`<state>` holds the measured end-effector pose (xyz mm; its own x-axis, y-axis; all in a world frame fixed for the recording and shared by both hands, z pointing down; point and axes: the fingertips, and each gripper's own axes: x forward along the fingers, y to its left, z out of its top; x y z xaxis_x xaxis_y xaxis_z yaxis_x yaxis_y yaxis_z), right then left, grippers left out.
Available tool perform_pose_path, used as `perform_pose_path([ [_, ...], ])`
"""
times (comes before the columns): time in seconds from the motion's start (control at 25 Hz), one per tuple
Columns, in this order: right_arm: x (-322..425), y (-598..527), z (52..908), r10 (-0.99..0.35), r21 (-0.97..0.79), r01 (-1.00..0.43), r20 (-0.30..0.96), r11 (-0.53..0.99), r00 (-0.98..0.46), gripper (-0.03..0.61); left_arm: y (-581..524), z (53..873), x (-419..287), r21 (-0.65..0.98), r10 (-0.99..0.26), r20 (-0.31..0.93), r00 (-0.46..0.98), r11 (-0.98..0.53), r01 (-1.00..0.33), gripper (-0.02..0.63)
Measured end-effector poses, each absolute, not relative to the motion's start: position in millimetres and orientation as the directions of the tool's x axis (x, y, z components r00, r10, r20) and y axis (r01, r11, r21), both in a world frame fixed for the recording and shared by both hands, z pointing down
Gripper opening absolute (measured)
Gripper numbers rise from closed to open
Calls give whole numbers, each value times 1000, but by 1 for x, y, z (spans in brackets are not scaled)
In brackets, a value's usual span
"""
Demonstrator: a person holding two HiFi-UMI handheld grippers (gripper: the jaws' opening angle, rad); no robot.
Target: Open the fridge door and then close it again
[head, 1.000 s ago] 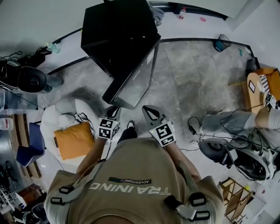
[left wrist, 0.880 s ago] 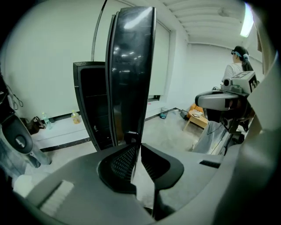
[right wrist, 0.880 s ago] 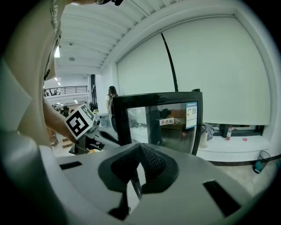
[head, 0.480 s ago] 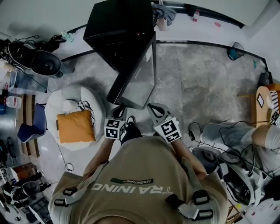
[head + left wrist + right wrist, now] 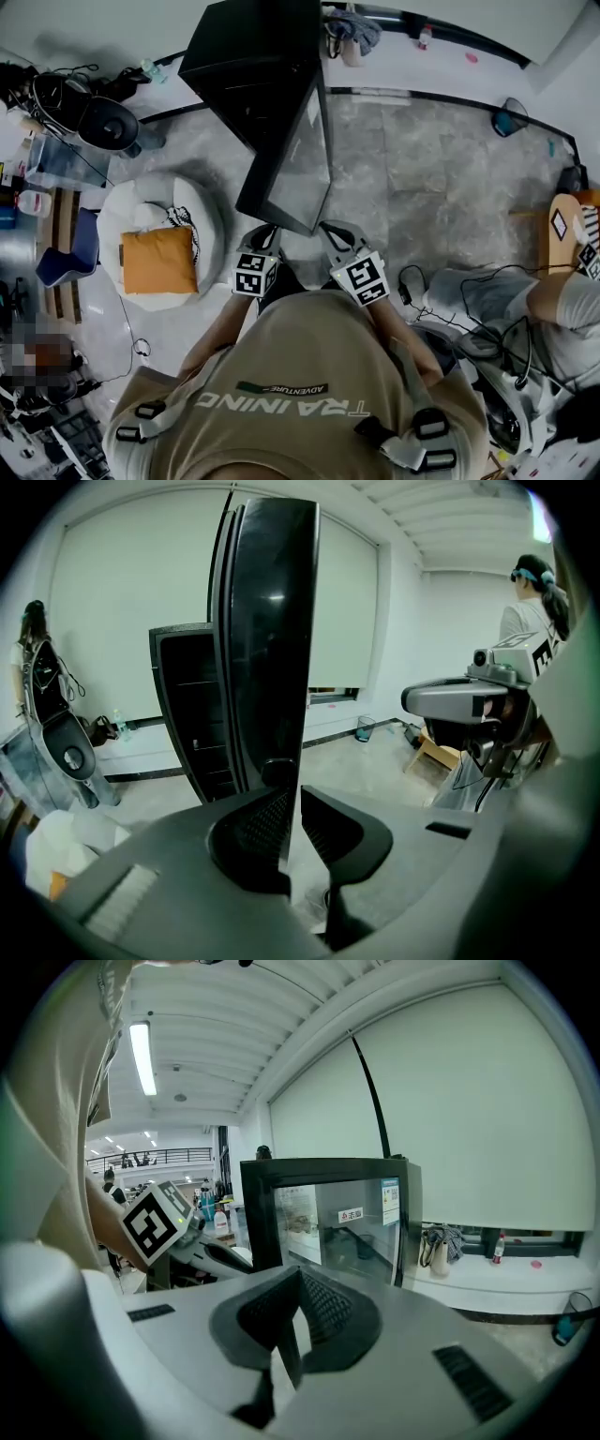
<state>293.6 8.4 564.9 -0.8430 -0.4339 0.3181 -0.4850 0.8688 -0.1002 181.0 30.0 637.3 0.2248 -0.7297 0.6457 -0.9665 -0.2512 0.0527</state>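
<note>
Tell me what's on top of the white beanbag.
An orange cushion lies on the white beanbag, with a small dark-patterned item beside it. Whatever sits beneath the cushion is covered.

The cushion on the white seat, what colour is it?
The cushion is orange; head view shows it best.

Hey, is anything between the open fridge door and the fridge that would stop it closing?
Nothing visible does. The left tongs grip the fridge door edge, and only bare floor shows between it and the fridge. The white beanbag sits off to the left.
</note>
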Motion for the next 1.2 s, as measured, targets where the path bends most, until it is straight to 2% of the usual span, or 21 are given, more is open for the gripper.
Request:
perform_pose_path([
  [0.36,316,15,572,-435,-105,-486,314,868,-844,-5,32,638,213,67,-737,634,233,-248,-966,28],
  [0.84,311,14,569,-431,-106,-480,307,871,-849,-5,31,635,243,164,-695,622,361,-334,-928,2],
  [1.2,290,4,561,-416,-82,-462,318,883,-852,-5,35,622,227,191,-715,594,368,-319,-928,2],
])
